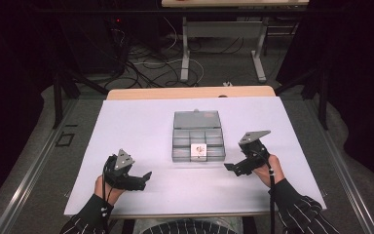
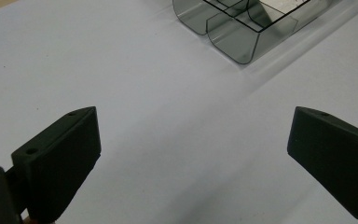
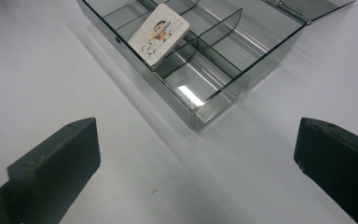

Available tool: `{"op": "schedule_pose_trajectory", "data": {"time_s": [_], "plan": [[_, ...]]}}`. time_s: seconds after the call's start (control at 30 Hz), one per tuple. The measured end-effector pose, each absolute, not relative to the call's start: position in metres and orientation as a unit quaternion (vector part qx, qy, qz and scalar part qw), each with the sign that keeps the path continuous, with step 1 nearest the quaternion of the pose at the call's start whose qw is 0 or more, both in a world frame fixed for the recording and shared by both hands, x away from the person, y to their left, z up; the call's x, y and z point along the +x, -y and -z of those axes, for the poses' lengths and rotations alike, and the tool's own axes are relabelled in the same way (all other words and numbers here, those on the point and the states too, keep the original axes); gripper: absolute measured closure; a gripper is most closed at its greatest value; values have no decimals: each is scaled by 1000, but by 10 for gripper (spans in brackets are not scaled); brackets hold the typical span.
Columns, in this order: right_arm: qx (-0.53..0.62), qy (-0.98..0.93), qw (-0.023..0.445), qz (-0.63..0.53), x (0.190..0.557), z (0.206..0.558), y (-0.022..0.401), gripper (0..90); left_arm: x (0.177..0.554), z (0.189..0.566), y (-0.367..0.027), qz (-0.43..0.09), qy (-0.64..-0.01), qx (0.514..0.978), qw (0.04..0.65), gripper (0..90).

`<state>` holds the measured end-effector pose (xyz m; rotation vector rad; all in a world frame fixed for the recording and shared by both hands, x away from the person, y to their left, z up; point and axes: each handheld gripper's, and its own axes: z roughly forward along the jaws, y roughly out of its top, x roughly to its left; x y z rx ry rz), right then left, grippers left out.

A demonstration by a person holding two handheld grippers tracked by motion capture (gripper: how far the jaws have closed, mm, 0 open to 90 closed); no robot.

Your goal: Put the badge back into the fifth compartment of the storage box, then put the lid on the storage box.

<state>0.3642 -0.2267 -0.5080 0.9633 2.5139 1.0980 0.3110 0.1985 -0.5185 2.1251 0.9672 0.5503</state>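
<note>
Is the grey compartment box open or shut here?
Open. The compartment box has its lid folded back flat on the table, dividers exposed, and a picture card leans in one compartment.

- I've got a wide bare stretch of white table cover (image 1: 141,122) left of the box (image 1: 198,127), nothing standing on it, an easy lane for my left gripper (image 1: 143,178).
- Between the two grippers, the near strip of cover in front of the box lies free.
- My right gripper (image 1: 230,167) sits just off the box's near right corner, jaws spread wide, nothing between them.
- The box's grey walls and inner dividers (image 3: 219,28) block any low sideways sweep.
- A card (image 3: 158,33) leans tilted in a near compartment, taking up that slot.
- The opened lid (image 1: 197,119) lies flat behind, covering the far approach.
</note>
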Motion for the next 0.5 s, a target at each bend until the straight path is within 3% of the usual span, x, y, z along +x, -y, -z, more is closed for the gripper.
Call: {"op": "schedule_pose_trajectory", "data": {"time_s": [0.5], "plan": [[336,-856,130,-371,353,508,243,0,314,517,-193,-208,-383,828,351,19]]}}
